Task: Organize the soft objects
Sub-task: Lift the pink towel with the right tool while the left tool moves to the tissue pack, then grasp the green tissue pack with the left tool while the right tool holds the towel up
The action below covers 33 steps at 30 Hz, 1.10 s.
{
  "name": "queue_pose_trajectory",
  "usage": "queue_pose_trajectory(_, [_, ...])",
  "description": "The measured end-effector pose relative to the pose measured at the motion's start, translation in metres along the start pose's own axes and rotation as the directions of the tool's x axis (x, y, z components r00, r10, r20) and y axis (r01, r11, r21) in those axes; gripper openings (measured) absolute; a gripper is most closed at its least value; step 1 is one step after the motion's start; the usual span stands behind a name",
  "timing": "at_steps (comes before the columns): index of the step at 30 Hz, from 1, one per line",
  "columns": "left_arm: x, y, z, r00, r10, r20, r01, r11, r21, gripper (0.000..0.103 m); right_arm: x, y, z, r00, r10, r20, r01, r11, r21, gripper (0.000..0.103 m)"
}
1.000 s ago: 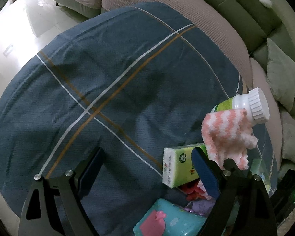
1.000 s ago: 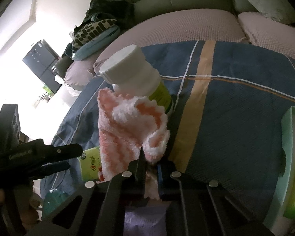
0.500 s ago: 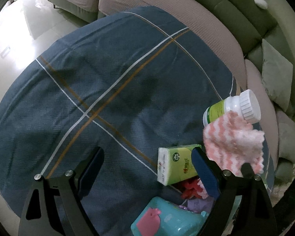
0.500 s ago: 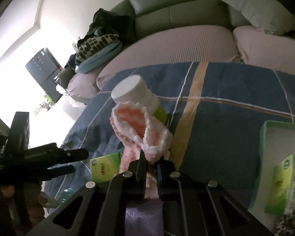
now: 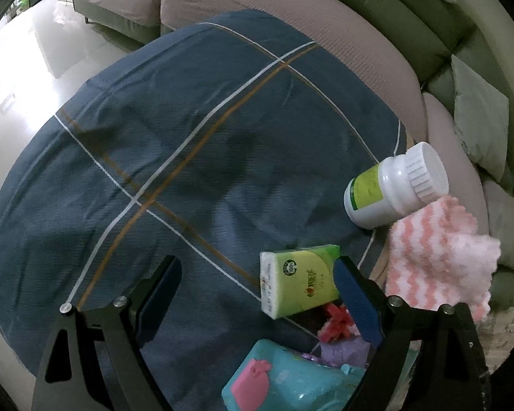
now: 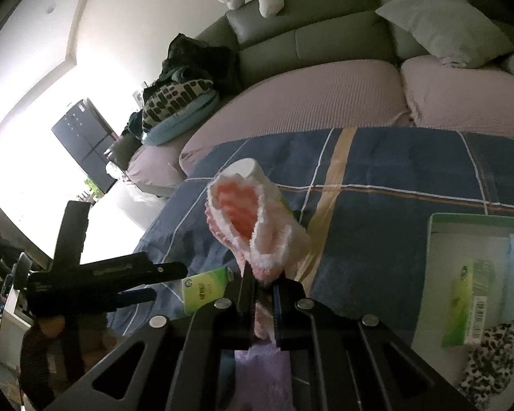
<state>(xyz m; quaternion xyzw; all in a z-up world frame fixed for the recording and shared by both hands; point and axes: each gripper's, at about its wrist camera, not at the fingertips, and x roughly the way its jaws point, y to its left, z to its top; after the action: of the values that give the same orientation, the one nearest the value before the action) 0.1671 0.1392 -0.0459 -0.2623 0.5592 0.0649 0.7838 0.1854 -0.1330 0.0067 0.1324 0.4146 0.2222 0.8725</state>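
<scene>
While tilted down, R claw point(image 6: 264, 286) pinching sock point(image 6: 253, 226)

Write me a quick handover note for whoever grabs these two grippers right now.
Right hand-held gripper: shut on the pink striped sock, lifted off the blue blanket.
Left hand-held gripper: open, empty, over the blanket.
Done: a tissue pack and a spotted sock lie in the white box.
Left: box the pink sock; another tissue pack remains on the blanket beside the white bottle.
</scene>
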Motion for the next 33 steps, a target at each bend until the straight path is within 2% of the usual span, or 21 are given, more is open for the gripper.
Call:
queue_pose_trajectory(9, [-0.011,-0.020,-0.005,1.000,0.008,0.018,-0.009,0.999,0.034,0.090,-0.018,-0.016,0.001,0.997,-0.070,0.034,0.068,0.997,0.043,0.008])
queue_pose_trajectory(13, [-0.006,-0.039,-0.005,0.999,0.047,-0.002,-0.046,0.996,0.077,0.090,-0.019,-0.028,0.002,0.994,-0.102,0.033,0.100,0.993,0.058,0.008])
queue_pose_trajectory(16, [0.005,-0.055,0.001,0.996,0.078,-0.043,-0.072,0.989,0.127,0.090,-0.024,-0.038,0.003,0.995,-0.090,0.037,0.087,0.992,0.086,0.008])
queue_pose_trajectory(20, [0.014,-0.064,0.011,0.982,0.164,-0.092,-0.150,0.978,0.143,0.090,-0.030,-0.045,0.005,0.996,-0.070,0.052,0.064,0.991,0.116,0.008])
queue_pose_trajectory(22, [0.020,-0.070,0.017,0.979,0.165,-0.116,-0.149,0.979,0.138,0.090,-0.033,-0.046,0.006,0.996,-0.061,0.058,0.054,0.991,0.121,0.008])
queue_pose_trajectory(24, [0.034,-0.079,0.021,0.971,0.156,-0.180,-0.132,0.981,0.140,0.090,-0.035,-0.046,0.006,0.996,-0.060,0.063,0.052,0.991,0.122,0.008])
queue_pose_trajectory(28, [0.050,-0.094,0.025,0.958,0.180,-0.223,-0.148,0.977,0.155,0.090,-0.042,-0.046,0.007,0.996,-0.049,0.079,0.039,0.991,0.126,0.008])
queue_pose_trajectory(33, [0.071,-0.104,0.035,0.932,0.261,-0.253,-0.228,0.962,0.151,0.087,-0.049,-0.048,0.008,0.994,-0.035,0.102,0.021,0.991,0.133,0.008])
